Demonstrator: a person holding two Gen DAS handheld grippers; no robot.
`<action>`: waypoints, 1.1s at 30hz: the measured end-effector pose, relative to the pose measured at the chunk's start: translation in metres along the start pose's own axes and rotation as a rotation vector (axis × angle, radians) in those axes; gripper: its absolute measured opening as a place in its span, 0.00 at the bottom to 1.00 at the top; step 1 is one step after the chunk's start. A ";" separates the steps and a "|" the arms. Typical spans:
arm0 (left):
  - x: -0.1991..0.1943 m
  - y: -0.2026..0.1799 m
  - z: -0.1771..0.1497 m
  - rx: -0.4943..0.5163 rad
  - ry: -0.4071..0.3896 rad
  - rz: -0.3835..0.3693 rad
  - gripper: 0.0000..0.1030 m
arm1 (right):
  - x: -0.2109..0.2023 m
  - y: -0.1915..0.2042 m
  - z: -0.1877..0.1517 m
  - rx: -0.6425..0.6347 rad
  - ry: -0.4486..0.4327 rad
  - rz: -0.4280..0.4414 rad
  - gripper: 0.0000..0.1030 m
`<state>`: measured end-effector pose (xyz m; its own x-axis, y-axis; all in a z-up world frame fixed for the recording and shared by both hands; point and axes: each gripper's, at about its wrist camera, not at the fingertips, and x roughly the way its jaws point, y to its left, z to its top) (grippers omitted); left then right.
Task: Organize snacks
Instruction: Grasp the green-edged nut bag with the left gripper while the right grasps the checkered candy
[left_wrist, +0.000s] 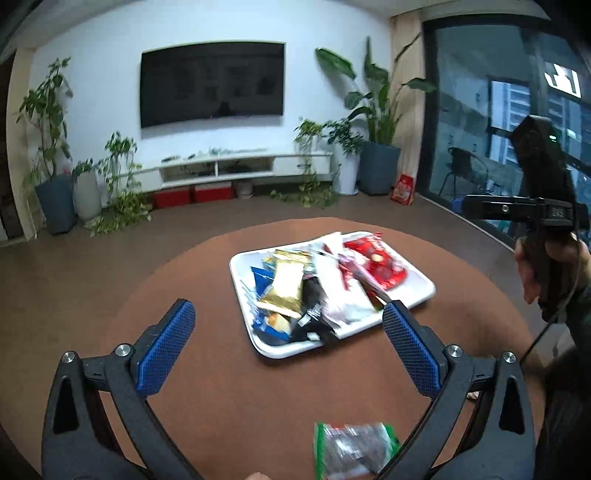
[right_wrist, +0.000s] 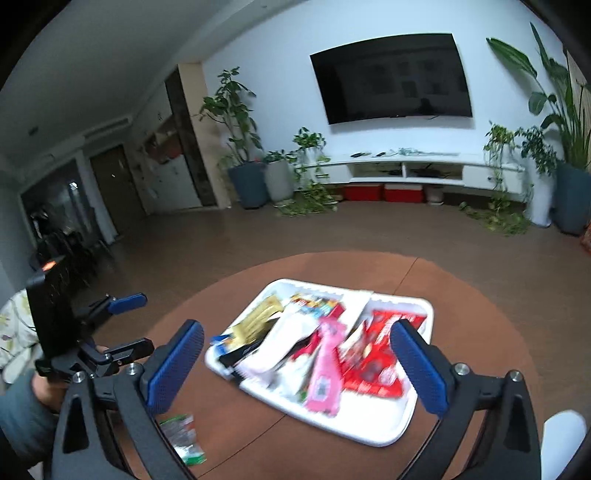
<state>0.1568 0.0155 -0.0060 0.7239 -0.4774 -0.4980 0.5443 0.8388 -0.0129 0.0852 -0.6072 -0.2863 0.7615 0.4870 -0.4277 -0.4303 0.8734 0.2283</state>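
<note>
The round brown table (left_wrist: 221, 369) filled the lower part of both views, with a wall-mounted television (left_wrist: 212, 83) and potted plants behind it, well apart from the work. On the table sat a white tray (left_wrist: 421, 291), already heaped with snack packets: a gold packet (left_wrist: 284, 286), a red packet (left_wrist: 376, 262), white ones, and, in the right wrist view, a pink packet (right_wrist: 325, 373) lying across the pile.

One snack lay outside the tray: a small green-edged packet (left_wrist: 351, 452) flat on the bare table, on the near side, apart from the tray rim. In the left wrist view it sat low between the two arms of the left gripper (left_wrist: 290, 314), behind the fingertips and nearer the person. Its long axis looked to run across the view, though blur made that uncertain.

The left gripper's blue fingers (left_wrist: 170, 343) stood wide apart with nothing between them. The right gripper (right_wrist: 301, 339) likewise stood fully apart and empty, hanging over the near edge of the tray, with the green-edged packet (right_wrist: 184, 437) off to its left. The left hand therefore seemed nearer; I judged it would need to draw back and tip down to reach the packet.
</note>
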 end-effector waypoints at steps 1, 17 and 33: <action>-0.007 -0.008 -0.005 0.024 0.003 -0.009 1.00 | -0.008 0.004 -0.008 0.005 0.005 0.006 1.00; 0.007 -0.055 -0.049 0.187 0.452 -0.113 1.00 | -0.053 0.071 -0.131 -0.502 0.354 0.044 0.89; 0.070 -0.046 -0.070 0.260 0.615 -0.235 0.98 | -0.009 0.035 -0.166 -0.531 0.584 0.113 0.85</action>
<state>0.1524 -0.0383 -0.1011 0.2454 -0.3393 -0.9081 0.7958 0.6054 -0.0111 -0.0168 -0.5828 -0.4203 0.3855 0.3595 -0.8498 -0.7753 0.6256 -0.0870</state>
